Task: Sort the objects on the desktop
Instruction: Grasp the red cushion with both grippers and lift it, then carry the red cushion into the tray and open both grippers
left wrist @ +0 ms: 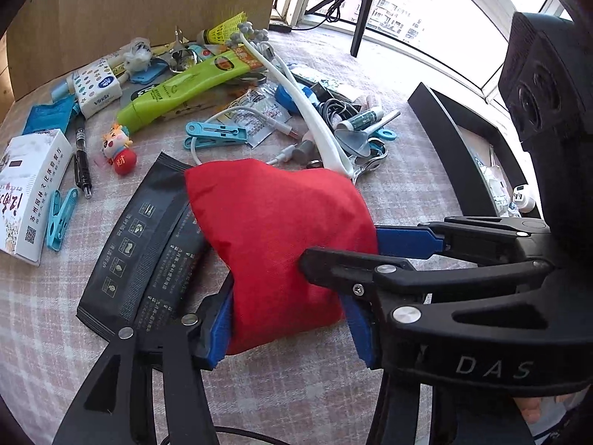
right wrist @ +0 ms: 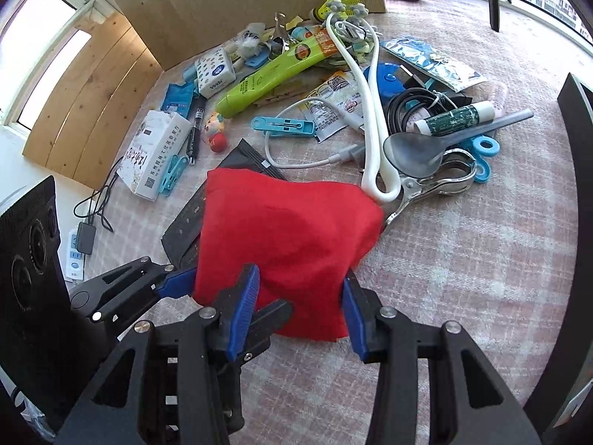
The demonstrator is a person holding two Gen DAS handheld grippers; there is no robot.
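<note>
A red cloth bag (left wrist: 281, 244) (right wrist: 281, 230) lies on the checked tablecloth, partly over a black foil packet (left wrist: 141, 259) (right wrist: 185, 228). My left gripper (left wrist: 289, 330) has the bag's near edge between its blue pads, and both pads touch the cloth. My right gripper (right wrist: 298, 302) is closed on the bag's near edge too, one blue pad on each side. In the left wrist view the right gripper (left wrist: 352, 252) comes in from the right, with one finger over the bag. In the right wrist view the left gripper (right wrist: 222, 296) reaches in from the left.
Behind the bag lies a heap: green tube (left wrist: 185, 89), white curved massager (left wrist: 307, 111), blue clothespin (left wrist: 217, 135), grey spoon (right wrist: 418, 152), metal clip (right wrist: 437, 178). A white box (left wrist: 29, 193) sits left, a black tray (left wrist: 463, 141) right, a cardboard board (left wrist: 148, 7) behind.
</note>
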